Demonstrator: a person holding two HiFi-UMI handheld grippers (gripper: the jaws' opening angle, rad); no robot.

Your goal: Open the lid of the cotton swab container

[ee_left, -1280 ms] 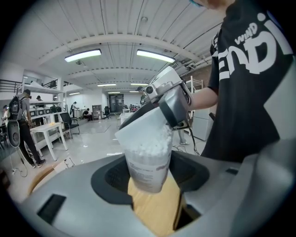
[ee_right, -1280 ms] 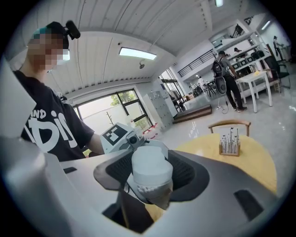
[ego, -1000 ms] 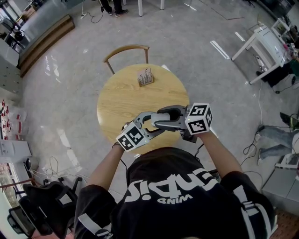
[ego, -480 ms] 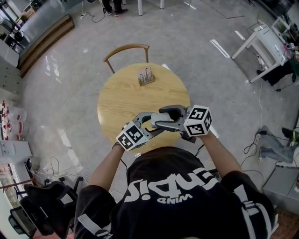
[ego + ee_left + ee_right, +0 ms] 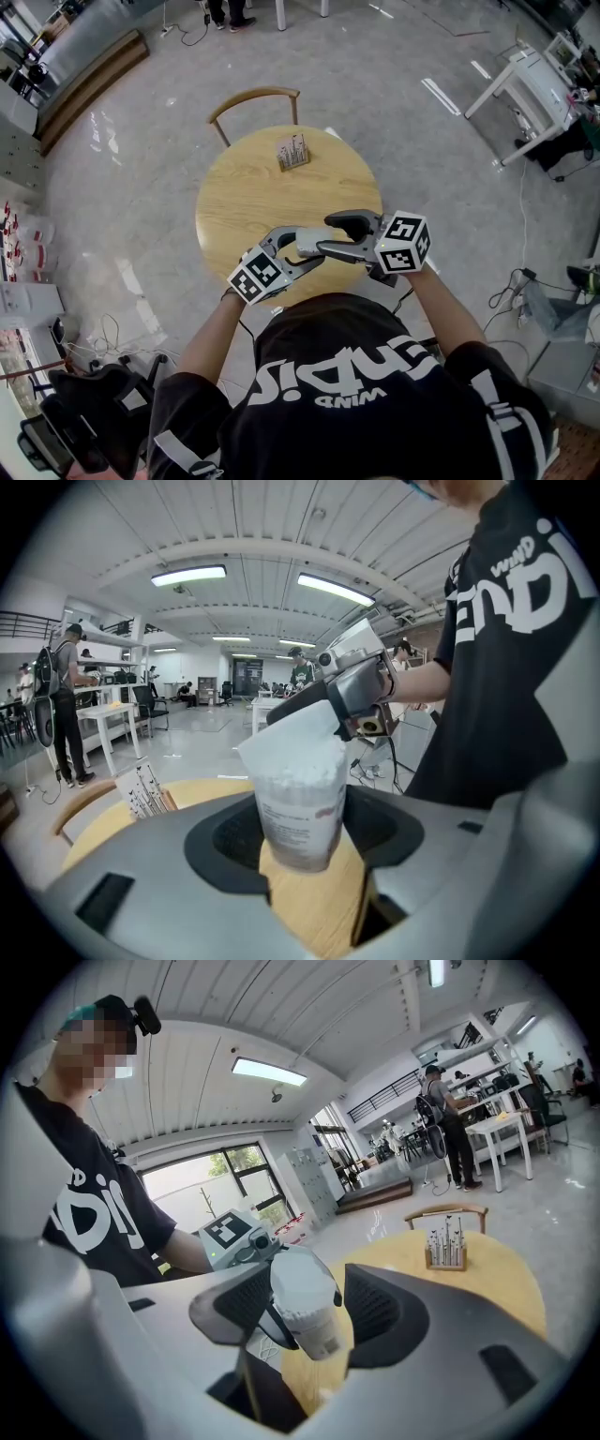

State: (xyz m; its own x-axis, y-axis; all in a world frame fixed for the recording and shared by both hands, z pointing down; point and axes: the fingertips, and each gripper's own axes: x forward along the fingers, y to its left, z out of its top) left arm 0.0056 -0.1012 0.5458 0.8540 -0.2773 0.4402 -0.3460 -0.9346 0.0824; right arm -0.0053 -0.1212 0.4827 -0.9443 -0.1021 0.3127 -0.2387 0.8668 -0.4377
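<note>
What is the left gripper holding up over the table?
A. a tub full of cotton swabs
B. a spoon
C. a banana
A: in the left gripper view, the left gripper has its fingers pressed on both sides of the clear cotton swab container, packed with white swabs, above the wooden table.
</note>
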